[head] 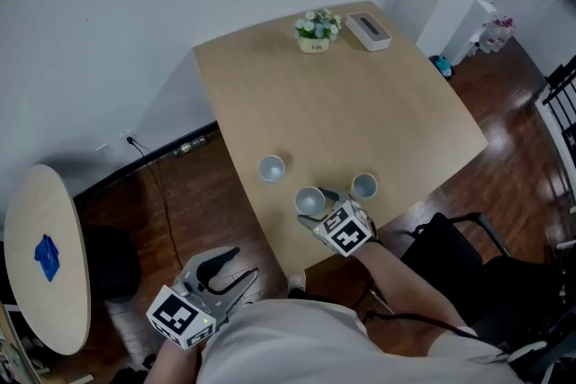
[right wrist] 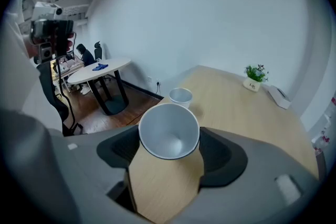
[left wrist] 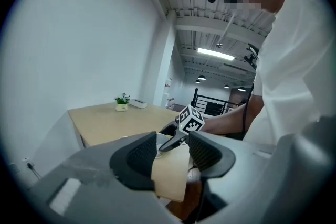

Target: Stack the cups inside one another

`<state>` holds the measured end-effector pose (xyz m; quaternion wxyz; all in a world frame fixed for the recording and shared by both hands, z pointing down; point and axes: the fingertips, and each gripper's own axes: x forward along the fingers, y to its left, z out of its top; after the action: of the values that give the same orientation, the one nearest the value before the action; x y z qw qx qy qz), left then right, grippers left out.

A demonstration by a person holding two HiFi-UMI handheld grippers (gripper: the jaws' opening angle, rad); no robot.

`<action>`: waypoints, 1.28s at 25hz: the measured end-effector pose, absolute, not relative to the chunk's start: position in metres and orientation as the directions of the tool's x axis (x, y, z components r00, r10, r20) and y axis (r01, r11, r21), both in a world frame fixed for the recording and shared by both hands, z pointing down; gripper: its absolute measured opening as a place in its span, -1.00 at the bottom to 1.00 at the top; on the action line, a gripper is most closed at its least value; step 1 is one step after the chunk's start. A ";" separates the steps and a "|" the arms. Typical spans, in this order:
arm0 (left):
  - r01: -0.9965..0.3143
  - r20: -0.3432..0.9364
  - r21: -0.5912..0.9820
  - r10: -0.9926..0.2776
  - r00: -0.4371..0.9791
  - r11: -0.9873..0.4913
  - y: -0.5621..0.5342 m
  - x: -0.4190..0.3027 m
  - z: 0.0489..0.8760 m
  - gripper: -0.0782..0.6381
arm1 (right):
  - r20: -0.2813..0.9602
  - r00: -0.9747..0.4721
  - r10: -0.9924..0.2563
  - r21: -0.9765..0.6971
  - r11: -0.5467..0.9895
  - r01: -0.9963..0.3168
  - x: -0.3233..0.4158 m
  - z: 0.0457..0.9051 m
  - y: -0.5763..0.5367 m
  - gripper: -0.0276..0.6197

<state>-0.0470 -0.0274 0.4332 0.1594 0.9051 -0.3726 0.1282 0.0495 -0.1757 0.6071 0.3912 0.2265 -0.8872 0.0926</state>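
Observation:
Three grey cups stand near the front edge of the wooden table (head: 360, 94): a left cup (head: 271, 168) (right wrist: 180, 97), a middle cup (head: 310, 201) (right wrist: 169, 131) and a right cup (head: 364, 186). My right gripper (head: 317, 209) (right wrist: 169, 152) holds the middle cup between its jaws, and the rim meets both pads. The cup is upright on the table with its mouth toward the camera. My left gripper (head: 227, 274) (left wrist: 173, 157) hangs off the table at the lower left, its jaws apart and empty. In the left gripper view the right gripper's marker cube (left wrist: 189, 119) shows ahead.
A small potted plant (head: 316, 31) (right wrist: 254, 77) and a white box (head: 369, 31) (right wrist: 276, 96) sit at the table's far end. A round side table (head: 45, 256) with a blue object stands left. A black chair (head: 468, 256) is at the right, with a wall behind.

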 end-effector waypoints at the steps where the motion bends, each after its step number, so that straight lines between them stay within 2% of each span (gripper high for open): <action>1: -0.705 0.348 0.195 -0.624 0.700 -0.682 -0.031 -0.041 0.434 -0.22 | 0.730 -0.592 -0.342 0.015 0.874 -0.485 0.056 0.598 -0.177 0.19; 8: -0.632 0.325 0.195 -0.558 0.763 -0.750 -0.055 0.003 0.434 -0.22 | 0.690 -0.559 -0.460 0.060 0.806 -0.589 0.124 0.554 -0.203 0.19; 16: -0.589 0.308 0.191 -0.522 0.796 -0.785 -0.074 0.035 0.433 -0.22 | 0.696 -0.470 -0.543 0.098 0.720 -0.687 0.202 0.556 -0.234 0.19; 32: -0.604 0.341 0.193 -0.524 0.781 -0.774 -0.073 0.018 0.433 -0.21 | 0.733 -0.419 -0.536 0.057 0.661 -0.748 0.214 0.604 -0.243 0.25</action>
<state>0.0182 -0.0727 0.4332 0.1474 0.9320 -0.3024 0.1350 0.2139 -0.2433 0.6042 0.3756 0.3867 -0.8304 0.1408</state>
